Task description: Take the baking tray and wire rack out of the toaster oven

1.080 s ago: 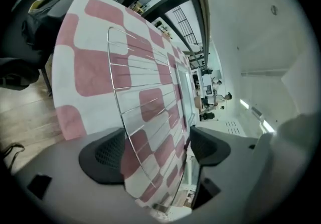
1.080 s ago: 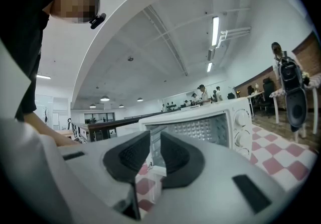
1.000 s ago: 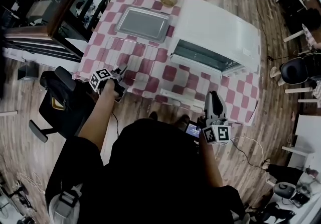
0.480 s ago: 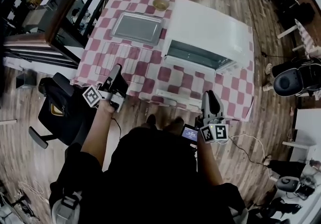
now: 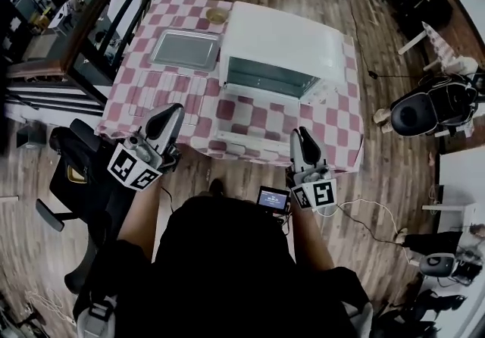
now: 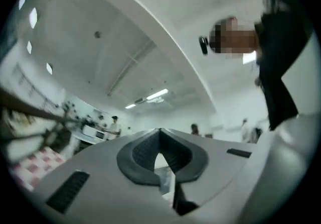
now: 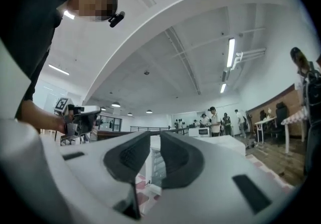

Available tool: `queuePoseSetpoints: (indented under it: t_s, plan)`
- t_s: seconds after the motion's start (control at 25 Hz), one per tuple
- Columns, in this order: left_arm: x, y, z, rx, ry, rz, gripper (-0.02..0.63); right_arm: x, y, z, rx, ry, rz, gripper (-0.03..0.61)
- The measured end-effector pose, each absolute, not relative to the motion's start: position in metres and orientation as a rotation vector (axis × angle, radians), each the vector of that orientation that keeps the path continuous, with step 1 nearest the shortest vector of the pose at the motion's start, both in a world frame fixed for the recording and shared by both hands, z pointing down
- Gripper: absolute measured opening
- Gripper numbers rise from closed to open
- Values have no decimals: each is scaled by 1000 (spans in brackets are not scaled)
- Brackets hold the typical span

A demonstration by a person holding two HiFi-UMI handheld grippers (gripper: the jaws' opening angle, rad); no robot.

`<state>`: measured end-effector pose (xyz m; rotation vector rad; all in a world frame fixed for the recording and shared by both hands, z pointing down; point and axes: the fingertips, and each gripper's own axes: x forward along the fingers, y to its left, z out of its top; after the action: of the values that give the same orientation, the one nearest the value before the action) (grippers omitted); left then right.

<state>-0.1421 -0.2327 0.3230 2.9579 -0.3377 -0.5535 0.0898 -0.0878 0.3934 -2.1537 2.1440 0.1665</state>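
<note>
Grey metal baking tray [image 5: 186,49] laid by the pink-checked table's [image 5: 144,86] far-left corner, beside the white toaster oven [image 5: 284,45].
At the near edge, well apart from it, left gripper [image 5: 170,113] just clenched empty; right gripper [image 5: 302,136] held slightly parted, empty.

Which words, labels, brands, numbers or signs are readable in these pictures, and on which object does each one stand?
No text can be read.
Small lit screen at the person's waist: too small to read.
White box-shaped metal toaster oven: no brand or label visible.
Black-and-white square marker cubes: patterns only, no letters.
</note>
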Motion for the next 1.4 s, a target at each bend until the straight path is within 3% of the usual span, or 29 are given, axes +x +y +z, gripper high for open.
queuePoseSetpoints:
  t_s: [0.12, 0.4, 0.96, 1.4]
  plan:
    - [-132, -206, 317, 3183, -677, -386, -6, 87, -64, 375, -2110, 2175, 236, 65]
    - [-126, -123, 343, 3198, -859, -221, -6, 89, 21, 364, -2144, 2169, 254, 64]
    - [-158, 57, 408, 3040, -902, -66, -6, 75, 212, 416, -2251, 2100, 135, 60]
    - [-201, 91, 432, 3023, -872, 69, -6, 22, 248, 434, -2263, 2150, 34, 58]
